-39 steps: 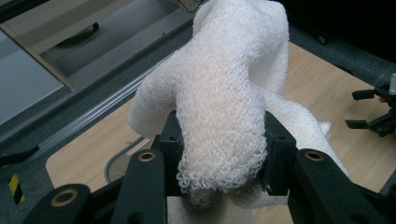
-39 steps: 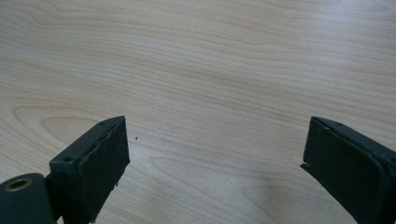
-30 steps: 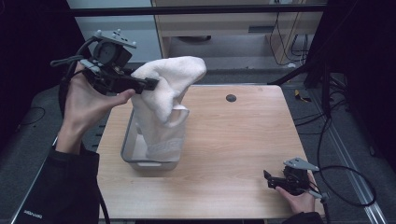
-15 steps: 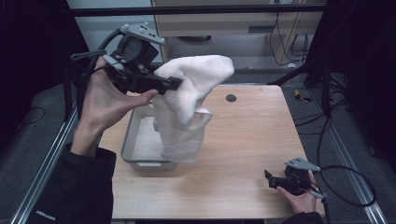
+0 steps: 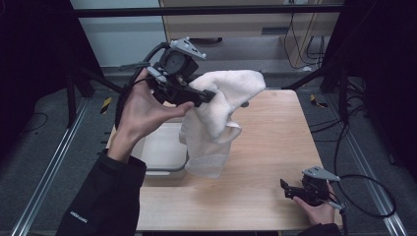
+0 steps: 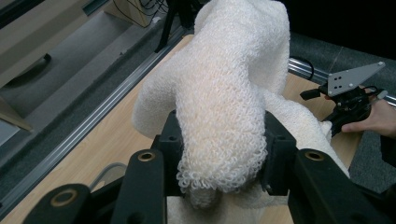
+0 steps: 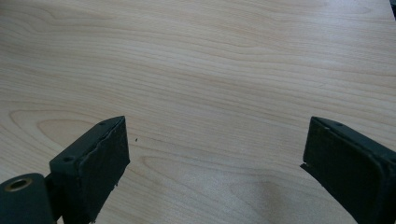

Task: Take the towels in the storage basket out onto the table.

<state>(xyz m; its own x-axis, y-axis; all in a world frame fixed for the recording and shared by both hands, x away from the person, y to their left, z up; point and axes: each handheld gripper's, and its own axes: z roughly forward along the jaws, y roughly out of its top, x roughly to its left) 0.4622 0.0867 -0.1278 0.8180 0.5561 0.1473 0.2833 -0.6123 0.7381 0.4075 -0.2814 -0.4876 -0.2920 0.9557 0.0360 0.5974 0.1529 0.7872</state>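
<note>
white looped towel (image 5: 222, 115) hangs in the air over the wooden table (image 5: 275, 147), pinched in the clamped jaws of the left gripper (image 5: 209, 96) at about ten o'clock; its lower end dangles just beside a clear tub (image 5: 160, 164). the right gripper (image 5: 285, 189) rests low at five o'clock, jaws spread wide over bare wood, holding nothing

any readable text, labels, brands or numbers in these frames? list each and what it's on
Sleeve of the person's left arm, high view: a small white print near the bottom edge, too small and blurred to read.
Towel, left gripper, right gripper, container, table: no text, label or number visible in any view.
So nothing can be quoted.
</note>
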